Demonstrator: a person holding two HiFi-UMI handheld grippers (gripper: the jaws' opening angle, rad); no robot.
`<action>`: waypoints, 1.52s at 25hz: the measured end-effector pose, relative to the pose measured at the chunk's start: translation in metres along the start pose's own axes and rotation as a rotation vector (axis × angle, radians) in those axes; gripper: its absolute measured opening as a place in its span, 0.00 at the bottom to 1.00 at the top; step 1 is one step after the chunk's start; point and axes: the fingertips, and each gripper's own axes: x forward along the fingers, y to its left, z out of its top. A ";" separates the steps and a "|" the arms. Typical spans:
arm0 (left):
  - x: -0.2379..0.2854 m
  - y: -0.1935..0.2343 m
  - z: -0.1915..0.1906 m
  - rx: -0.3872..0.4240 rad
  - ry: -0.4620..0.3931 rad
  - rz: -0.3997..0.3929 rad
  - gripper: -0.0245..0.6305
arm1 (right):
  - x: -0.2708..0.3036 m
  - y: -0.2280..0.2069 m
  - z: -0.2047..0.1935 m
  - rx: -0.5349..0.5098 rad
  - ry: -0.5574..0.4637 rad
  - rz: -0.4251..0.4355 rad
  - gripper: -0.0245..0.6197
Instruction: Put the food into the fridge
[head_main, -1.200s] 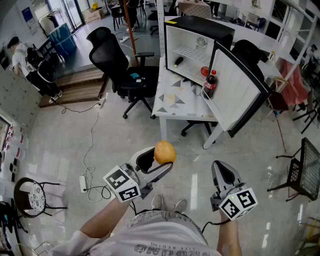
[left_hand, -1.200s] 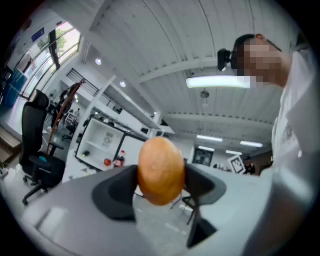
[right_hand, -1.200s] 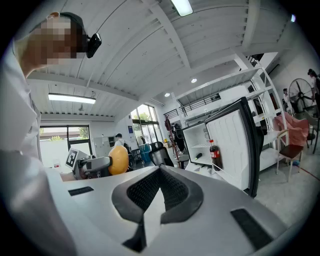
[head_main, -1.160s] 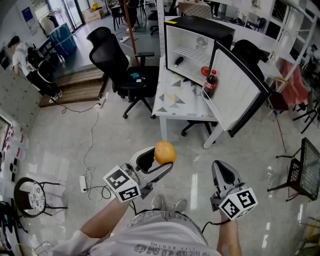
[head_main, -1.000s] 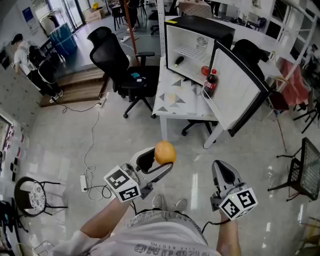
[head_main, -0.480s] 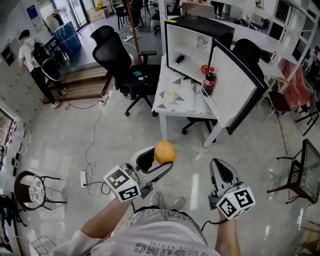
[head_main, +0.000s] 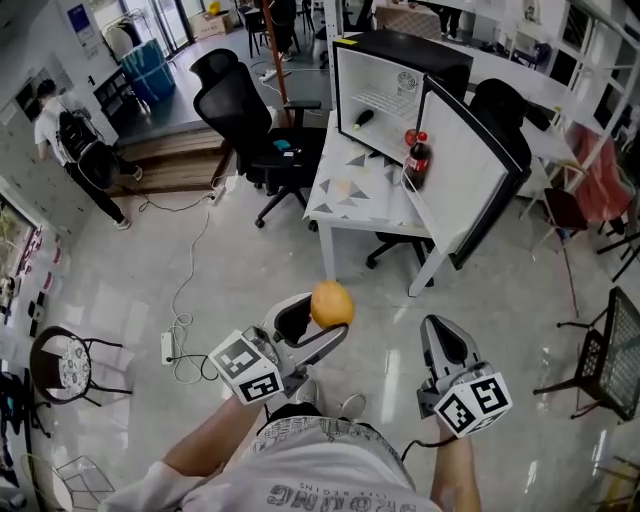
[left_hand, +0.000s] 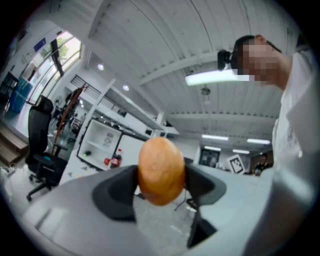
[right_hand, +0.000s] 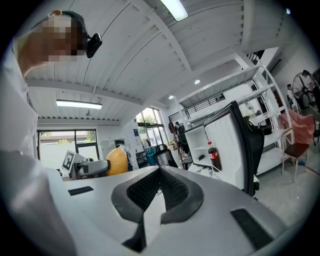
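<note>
left gripper (head_main: 318, 324): clamped on the orange (left_hand: 161, 169), jaws spread wide around it, fruit sits at the tips
right gripper (right_hand: 161, 194): clenched, pads meet, nothing between them; beside the left gripper on its right, apart from it
fridge (head_main: 401, 58): ahead of both grippers, well apart, on a white table (head_main: 361, 198); door (head_main: 466, 172) swung open, ahead of the right gripper
cola bottle (head_main: 416, 160): upright by the door's inner face; can't tell if it's in a door rack
office chair (head_main: 246, 118): black, ahead and left of the left gripper, just beside the table
</note>
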 end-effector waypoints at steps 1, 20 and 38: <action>0.001 -0.001 0.000 0.001 0.002 0.002 0.50 | 0.000 -0.001 0.000 0.004 0.000 0.004 0.04; 0.034 0.019 -0.002 0.004 -0.018 0.029 0.50 | 0.015 -0.038 0.006 -0.006 0.004 0.025 0.04; 0.086 0.095 0.003 -0.013 -0.023 0.024 0.50 | 0.091 -0.087 0.011 -0.012 0.029 0.019 0.04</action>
